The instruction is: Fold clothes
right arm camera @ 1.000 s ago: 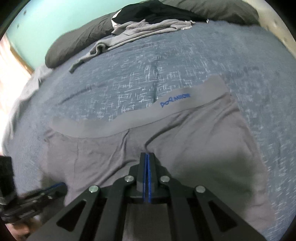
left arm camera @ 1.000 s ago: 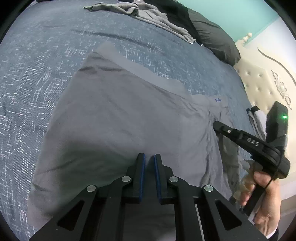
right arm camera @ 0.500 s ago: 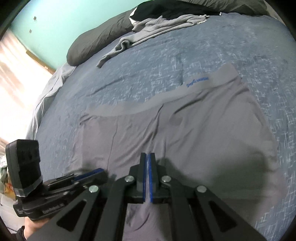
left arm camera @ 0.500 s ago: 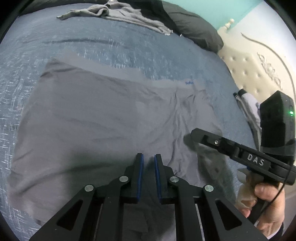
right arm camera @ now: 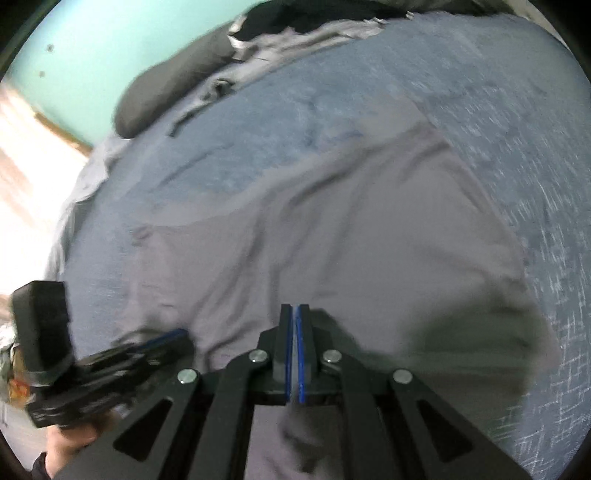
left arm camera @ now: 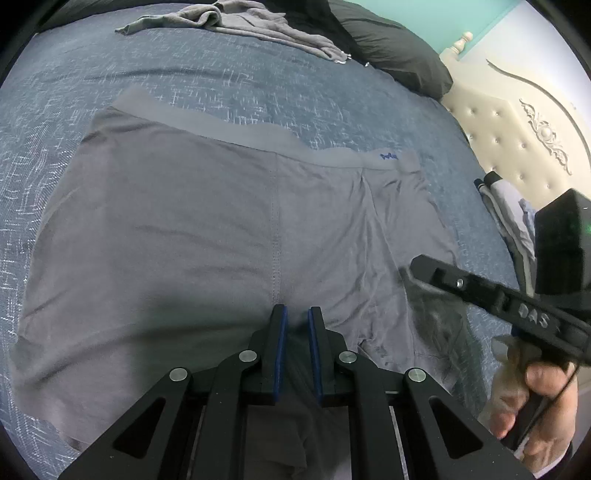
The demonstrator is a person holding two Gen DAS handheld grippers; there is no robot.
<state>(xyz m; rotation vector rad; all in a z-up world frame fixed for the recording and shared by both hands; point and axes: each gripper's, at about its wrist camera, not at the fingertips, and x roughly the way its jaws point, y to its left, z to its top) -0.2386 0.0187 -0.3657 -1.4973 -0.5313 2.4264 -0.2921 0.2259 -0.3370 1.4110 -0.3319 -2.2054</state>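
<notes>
Grey boxer shorts lie spread on the blue bedspread, waistband away from me, with a small blue logo near its right end. My left gripper sits at the near hem by the centre seam, its pads narrowly apart with grey cloth pinched between them and hanging below. My right gripper is shut on the hem of the right leg, and cloth droops under it. The left wrist view shows the right gripper with lifted fabric at its tip. The right wrist view is motion-blurred and shows the left gripper.
A crumpled grey garment and a dark pillow lie at the far end of the bed. A cream tufted headboard stands on the right, with folded clothes beside it. A hand grips the right tool's handle.
Both grippers have shifted sideways along the near hem with the cloth in them. The shorts now lie wider and flatter. The right wrist view has swung and blurred.
</notes>
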